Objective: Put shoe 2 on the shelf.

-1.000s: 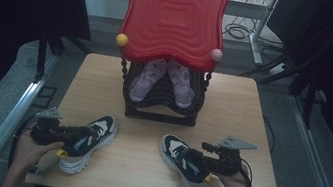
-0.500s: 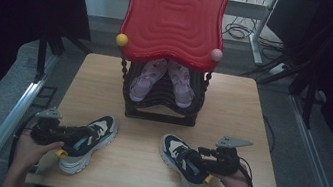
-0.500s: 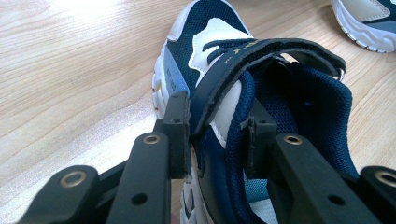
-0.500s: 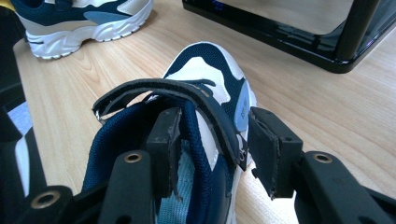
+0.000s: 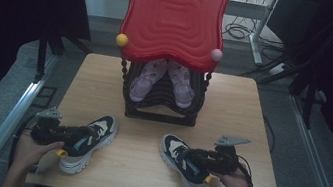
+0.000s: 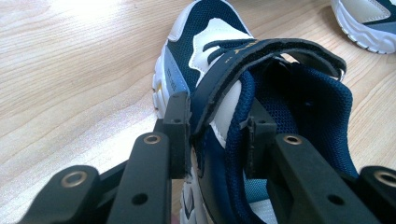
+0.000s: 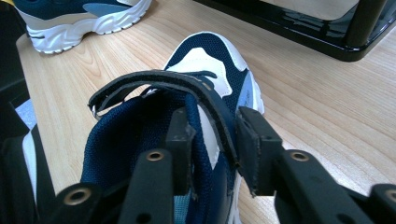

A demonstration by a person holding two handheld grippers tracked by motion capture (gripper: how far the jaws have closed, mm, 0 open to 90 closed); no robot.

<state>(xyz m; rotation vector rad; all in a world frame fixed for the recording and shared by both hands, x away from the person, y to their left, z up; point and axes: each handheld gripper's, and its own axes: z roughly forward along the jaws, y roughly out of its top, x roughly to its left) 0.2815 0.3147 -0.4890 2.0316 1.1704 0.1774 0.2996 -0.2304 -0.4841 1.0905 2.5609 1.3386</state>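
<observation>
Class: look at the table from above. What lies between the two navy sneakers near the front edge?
Nothing: between the left sneaker and the right sneaker the wooden table is bare, as the high view shows. The black rack stands further back.

The high view looks forward and down on the whole wooden table (image 5: 142, 170) from above the person's side. Each gripper view rides low and very close, looking along its own jaws at one navy sneaker (image 6: 224, 93) (the other sneaker (image 7: 79, 18) edges in too). All three share both sneakers and the tabletop.
</observation>
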